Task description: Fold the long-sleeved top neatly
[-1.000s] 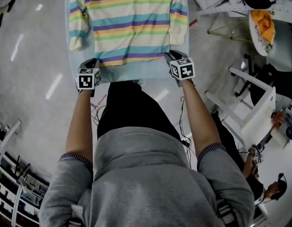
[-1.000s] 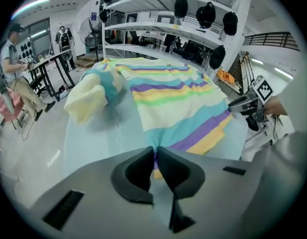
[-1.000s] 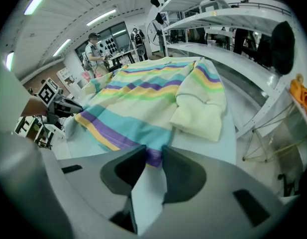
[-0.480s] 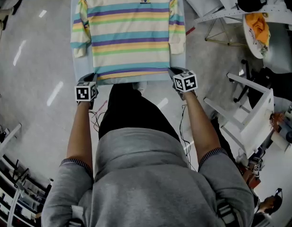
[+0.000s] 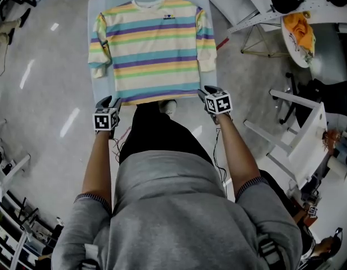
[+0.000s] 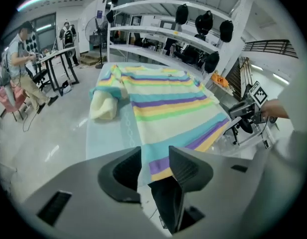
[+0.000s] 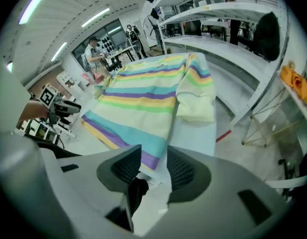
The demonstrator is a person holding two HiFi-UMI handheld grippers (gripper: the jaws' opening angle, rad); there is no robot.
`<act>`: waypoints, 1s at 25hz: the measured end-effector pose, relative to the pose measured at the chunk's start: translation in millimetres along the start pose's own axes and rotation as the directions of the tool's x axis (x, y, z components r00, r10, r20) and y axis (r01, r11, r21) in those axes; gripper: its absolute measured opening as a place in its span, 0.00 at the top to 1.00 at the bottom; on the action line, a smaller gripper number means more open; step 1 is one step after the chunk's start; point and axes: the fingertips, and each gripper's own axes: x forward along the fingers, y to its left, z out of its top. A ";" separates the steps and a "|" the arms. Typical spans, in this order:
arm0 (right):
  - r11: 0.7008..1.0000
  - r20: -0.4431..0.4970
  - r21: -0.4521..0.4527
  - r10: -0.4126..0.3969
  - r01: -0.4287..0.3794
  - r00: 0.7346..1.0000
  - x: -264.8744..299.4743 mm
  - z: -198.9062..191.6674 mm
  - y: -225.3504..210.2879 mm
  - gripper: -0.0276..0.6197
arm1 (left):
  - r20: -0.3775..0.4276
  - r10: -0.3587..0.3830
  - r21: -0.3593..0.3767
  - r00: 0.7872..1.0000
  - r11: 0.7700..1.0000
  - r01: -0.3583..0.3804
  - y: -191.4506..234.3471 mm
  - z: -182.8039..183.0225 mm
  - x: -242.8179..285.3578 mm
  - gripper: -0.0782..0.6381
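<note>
A long-sleeved top (image 5: 153,49) with pastel stripes lies flat, front up, on a light blue table (image 5: 97,4); both sleeves are folded in along its sides. Its hem reaches the table's near edge. My left gripper (image 5: 112,101) is at the hem's left corner and my right gripper (image 5: 206,92) at the right corner. The left gripper's (image 6: 155,166) jaws have just been opening; the hem corner of the top (image 6: 163,103) lies loose in the gap. The right gripper's (image 7: 153,167) jaws have just been opening too, with the top's (image 7: 143,98) other hem corner between them, unpressed.
A white chair (image 5: 297,134) stands on the floor at the right. Farther back on the right, a round table (image 5: 293,38) carries an orange cloth (image 5: 301,27). White shelves with dark bags (image 6: 203,21) stand beyond the table. A person (image 6: 21,59) works at a desk.
Both grippers drew back toward me with the hem, and the top slid nearer the table's front edge. Their jaws then parted and let go of the hem corners.
</note>
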 end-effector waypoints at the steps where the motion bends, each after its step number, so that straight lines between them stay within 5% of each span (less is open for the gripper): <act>1: 1.000 0.028 0.000 -0.018 0.018 0.999 -7.9 6.8 -1.7 0.67 | 0.020 -0.002 0.018 1.000 1.000 0.002 -2.9 7.2 -6.8 0.61; 8: 0.993 0.225 0.052 -0.114 0.105 0.968 -68.2 69.7 -14.6 0.61 | 0.204 -0.052 0.101 0.977 0.994 0.032 -39.5 95.0 -57.8 0.60; 14: 0.974 0.371 0.192 -0.189 0.123 0.909 -112.1 138.5 -34.8 0.61 | 0.321 -0.160 0.218 0.934 0.972 0.091 -92.7 219.4 -73.5 0.60; 20: 0.951 0.438 0.285 -0.244 0.123 0.865 -124.7 161.5 -50.4 0.59 | 0.340 -0.292 0.318 0.894 0.930 0.183 -162.0 287.3 -54.7 0.58; 25: 0.929 0.440 0.340 -0.296 0.148 0.848 -124.3 161.7 -61.2 0.53 | 0.272 -0.380 0.398 0.884 0.881 0.256 -211.3 298.4 -18.9 0.54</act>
